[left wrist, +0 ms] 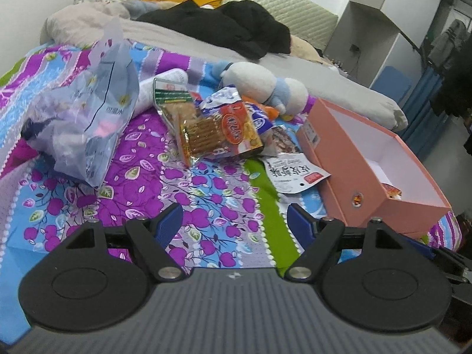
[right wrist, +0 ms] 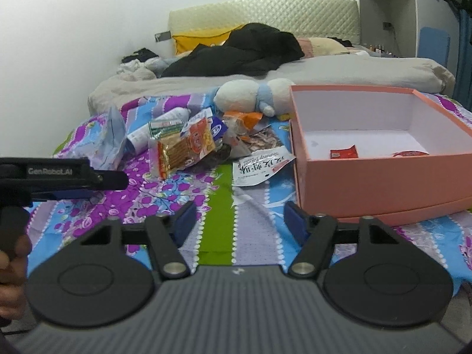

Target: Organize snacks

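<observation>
A pile of snack packets lies on the patterned bedspread: a clear packet of biscuit sticks [left wrist: 200, 134] [right wrist: 174, 155], an orange-labelled packet [left wrist: 239, 125] [right wrist: 202, 141], and a white shrimp-snack packet [left wrist: 290, 172] [right wrist: 259, 166]. A pink open box [left wrist: 365, 174] [right wrist: 383, 174] stands to their right, with a small red packet [right wrist: 343, 151] inside. My left gripper [left wrist: 234, 224] is open and empty, above the bedspread short of the pile. My right gripper [right wrist: 237, 218] is open and empty, in front of the box. The left gripper shows in the right wrist view [right wrist: 112, 180].
A pale blue plastic bag [left wrist: 88, 118] [right wrist: 110, 141] lies left of the pile. A white plush toy [left wrist: 265, 85] [right wrist: 253, 96] lies behind the snacks. A black garment [left wrist: 224, 26] and pillows lie farther back on the bed. Cabinets stand at the right.
</observation>
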